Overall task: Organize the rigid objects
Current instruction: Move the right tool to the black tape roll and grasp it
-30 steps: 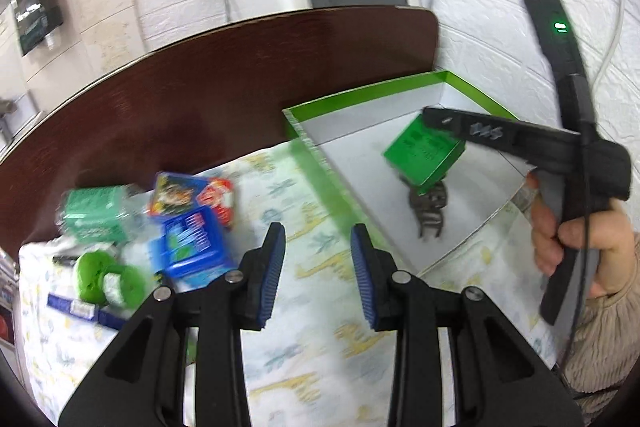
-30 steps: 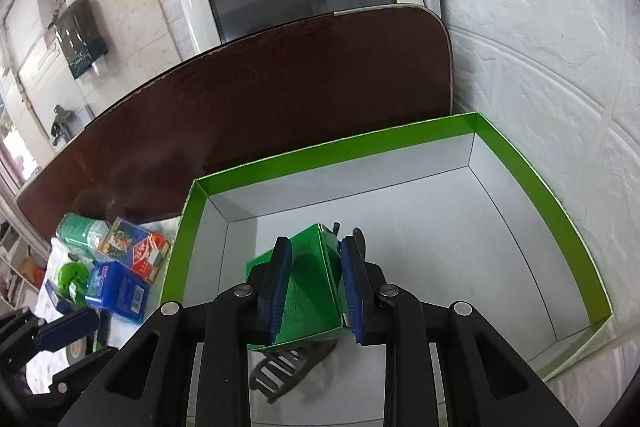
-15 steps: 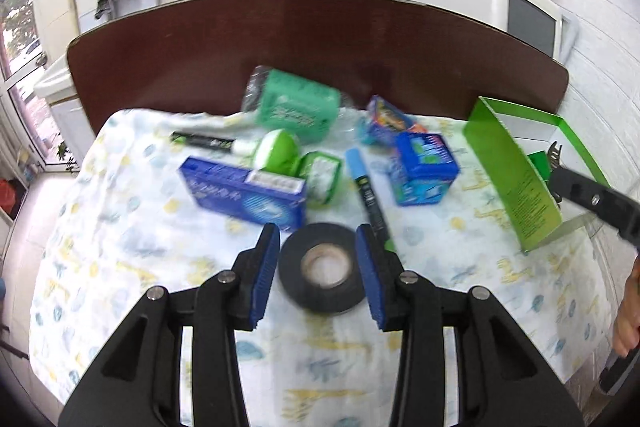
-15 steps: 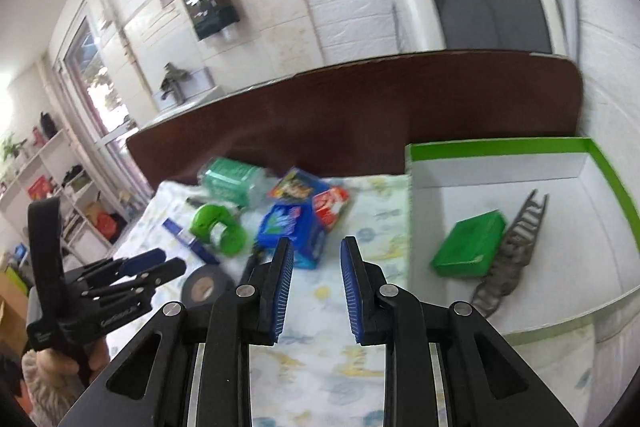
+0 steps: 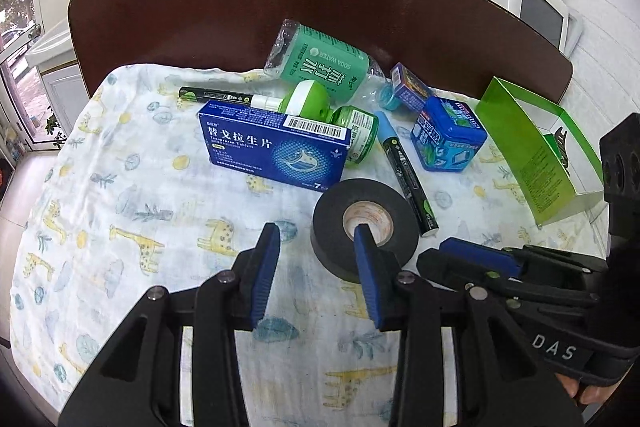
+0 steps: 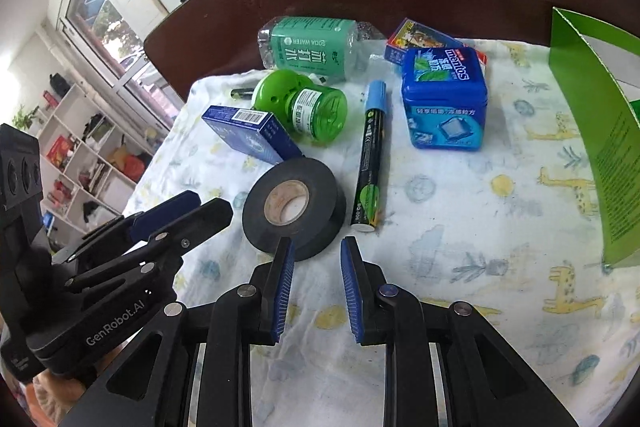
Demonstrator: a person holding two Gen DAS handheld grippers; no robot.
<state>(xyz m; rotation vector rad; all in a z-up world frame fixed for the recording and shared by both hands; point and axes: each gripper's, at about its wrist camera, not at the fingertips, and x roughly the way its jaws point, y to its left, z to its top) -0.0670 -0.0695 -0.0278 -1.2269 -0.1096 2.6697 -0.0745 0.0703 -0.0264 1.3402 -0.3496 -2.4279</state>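
A black tape roll (image 5: 332, 227) (image 6: 320, 187) lies flat on the giraffe-print cloth, nearest to both grippers. My left gripper (image 5: 316, 239) (image 6: 208, 205) hovers open just left of it, with its right fingertip over the roll's hole in the left wrist view. My right gripper (image 6: 318, 243) (image 5: 436, 253) sits just this side of the roll, jaws narrowly apart and empty. Behind the roll lie a blue medicine box (image 5: 276, 151), a blue-capped marker (image 6: 372, 147), a green repellent bottle (image 6: 316, 107) and a blue Mentos box (image 6: 444, 99).
A green-walled open box (image 5: 524, 147) (image 6: 592, 123) stands at the cloth's right edge with a dark hair clip (image 5: 560, 143) inside. A green soda bottle (image 5: 320, 59), a card pack (image 5: 408, 87) and a black pen (image 5: 216, 95) lie at the back. A dark brown table rim curves behind.
My right gripper let go of the small green box inside the open box and swung left to the tape roll. My left gripper also swung left and came down close to the roll.
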